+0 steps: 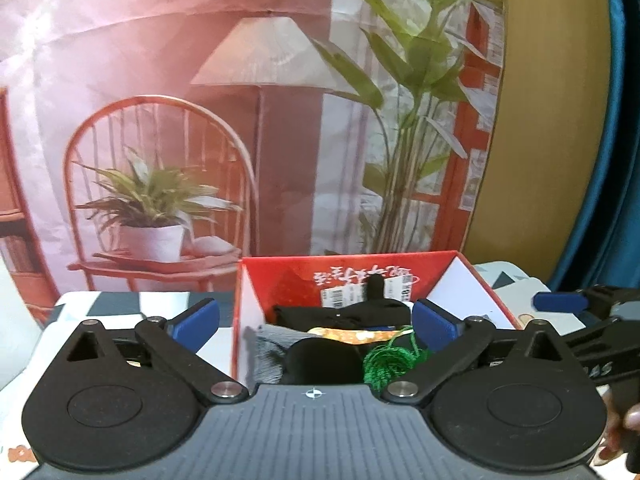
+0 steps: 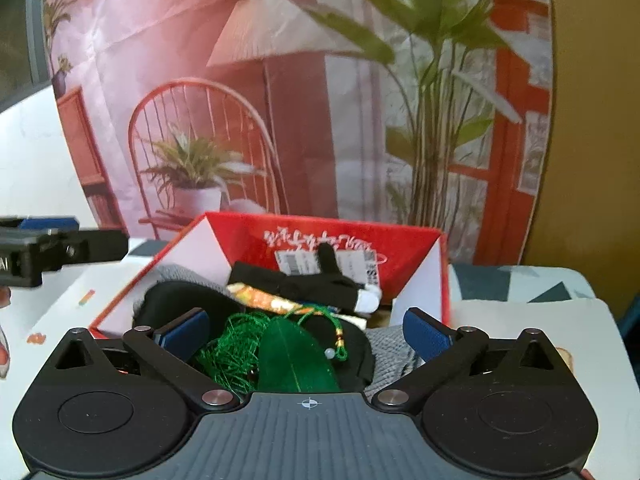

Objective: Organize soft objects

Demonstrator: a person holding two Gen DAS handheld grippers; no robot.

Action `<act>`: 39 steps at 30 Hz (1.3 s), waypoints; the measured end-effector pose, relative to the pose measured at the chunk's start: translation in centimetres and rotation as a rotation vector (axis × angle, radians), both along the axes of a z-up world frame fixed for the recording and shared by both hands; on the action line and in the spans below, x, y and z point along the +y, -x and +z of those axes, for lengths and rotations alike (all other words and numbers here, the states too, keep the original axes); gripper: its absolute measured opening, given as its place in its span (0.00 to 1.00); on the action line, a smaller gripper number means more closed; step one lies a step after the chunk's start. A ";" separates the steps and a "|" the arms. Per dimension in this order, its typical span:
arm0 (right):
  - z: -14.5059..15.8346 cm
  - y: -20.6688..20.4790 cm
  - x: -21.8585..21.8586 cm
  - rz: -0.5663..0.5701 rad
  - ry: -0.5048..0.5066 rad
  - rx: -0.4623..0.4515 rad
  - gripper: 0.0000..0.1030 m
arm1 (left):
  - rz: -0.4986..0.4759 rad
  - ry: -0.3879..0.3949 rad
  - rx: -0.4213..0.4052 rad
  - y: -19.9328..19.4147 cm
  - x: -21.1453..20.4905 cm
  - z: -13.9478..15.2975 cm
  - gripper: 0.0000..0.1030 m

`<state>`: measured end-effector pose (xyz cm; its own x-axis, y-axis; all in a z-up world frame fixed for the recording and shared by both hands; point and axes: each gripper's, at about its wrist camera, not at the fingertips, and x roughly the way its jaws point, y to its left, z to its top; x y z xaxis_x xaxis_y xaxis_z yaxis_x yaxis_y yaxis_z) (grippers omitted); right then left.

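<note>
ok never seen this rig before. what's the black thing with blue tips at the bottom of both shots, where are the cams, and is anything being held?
There is no robot arm. A person holds a two-finger gripper in each hand, and each gripper carries a fisheye camera that looks forward along its fingers. The black body with blue pads at the bottom of each picture is that gripper itself.

One picture is from the left gripper; the other is from the right gripper. Each also catches the other gripper at its edge.

Both face an open red box on a patterned table, with a printed backdrop behind. In the box lie soft things: grey knit fabric, black cloth, green netting and a green leaf charm on a cord.

Both grippers are open, holding nothing.
</note>
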<state>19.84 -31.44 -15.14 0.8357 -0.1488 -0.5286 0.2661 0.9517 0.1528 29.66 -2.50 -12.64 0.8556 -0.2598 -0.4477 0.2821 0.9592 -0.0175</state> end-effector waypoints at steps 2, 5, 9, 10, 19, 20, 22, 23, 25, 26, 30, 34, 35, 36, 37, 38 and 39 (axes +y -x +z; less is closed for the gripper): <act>0.5 0.6 0.0 -0.007 -0.006 -0.016 1.00 | 0.026 -0.005 0.006 0.3 0.3 0.1 1.00; 0.8 1.1 0.2 -0.022 -0.015 -0.013 1.00 | 0.043 -0.005 0.014 0.8 0.7 0.0 1.00; 0.4 1.3 0.2 -0.064 -0.035 0.021 1.00 | 0.052 -0.010 0.045 1.1 1.2 -0.4 1.00; 0.2 1.3 0.2 -0.072 -0.042 0.028 1.00 | 0.054 -0.017 0.053 1.2 1.2 -0.6 1.00; 0.4 2.7 1.0 -0.080 -0.042 0.046 1.00 | 0.118 -0.073 0.045 2.7 1.4 -0.9 1.00; 0.6 2.9 1.2 -0.077 -0.039 0.048 1.00 | 0.121 -0.070 0.045 3.0 1.5 -0.8 1.00; 1.0 3.3 1.6 -0.070 -0.034 0.048 1.00 | 0.129 -0.074 0.039 3.5 1.6 -0.6 1.00; 1.2 3.6 1.8 -0.071 -0.031 0.046 1.00 | 0.133 -0.082 0.032 3.9 1.6 -0.4 1.00; 1.8 4.2 2.2 -0.068 -0.026 0.036 1.00 | 0.148 -0.105 0.016 4.7 1.5 0.1 1.00; 2.2 4.6 2.5 -0.065 -0.025 0.029 1.00 | 0.158 -0.115 0.006 5.2 1.5 0.4 1.00; 4.1 6.4 3.8 -0.056 -0.007 -0.005 1.00 | 0.173 -0.098 -0.044 7.7 1.9 2.2 1.00; 6.7 8.6 5.7 -0.063 0.032 -0.044 1.00 | 0.189 -0.078 -0.104 11.2 2.1 4.7 1.00; 7.4 9.2 6.3 -0.070 0.049 -0.057 1.00 | 0.191 -0.074 -0.117 12.1 2.1 5.3 1.00; 8.1 9.9 6.9 -0.073 0.065 -0.073 1.00 | 0.193 -0.069 -0.132 13.1 2.1 6.0 1.00; 8.9 10.6 7.4 -0.074 0.079 -0.090 1.00 | 0.195 -0.063 -0.145 14.0 2.2 6.6 1.00; 9.6 11.4 8.0 -0.075 0.093 -0.108 1.00 | 0.198 -0.055 -0.157 14.8 2.3 7.2 1.00; 10.4 12.1 8.5 -0.075 0.103 -0.126 1.00 | 0.202 -0.046 -0.168 15.7 2.3 7.8 1.00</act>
<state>7.74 -22.89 -4.78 0.8787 -0.2611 -0.3996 0.3220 0.9422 0.0924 13.96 -0.17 -4.85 0.9513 -0.0591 -0.3024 0.0804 0.9951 0.0583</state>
